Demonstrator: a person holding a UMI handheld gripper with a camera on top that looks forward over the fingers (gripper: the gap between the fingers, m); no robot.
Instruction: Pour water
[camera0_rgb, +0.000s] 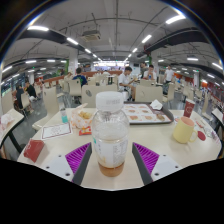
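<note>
A clear plastic bottle (111, 135) with a white cap stands upright between my fingers, with a little amber liquid at its bottom. My gripper (111, 150) is shut on the bottle; both fingers press on its sides, and the purple pads (77, 156) show to either side. A yellowish cup (184, 130) stands on the round pale table (170, 155), ahead and to the right of the bottle.
A tray with food (148, 113) lies beyond the bottle to the right. A paper sheet (55, 130), a small teal cup (66, 117) and a red packet (35, 150) lie to the left. A red can (188, 107) stands at the far right. People sit at tables behind.
</note>
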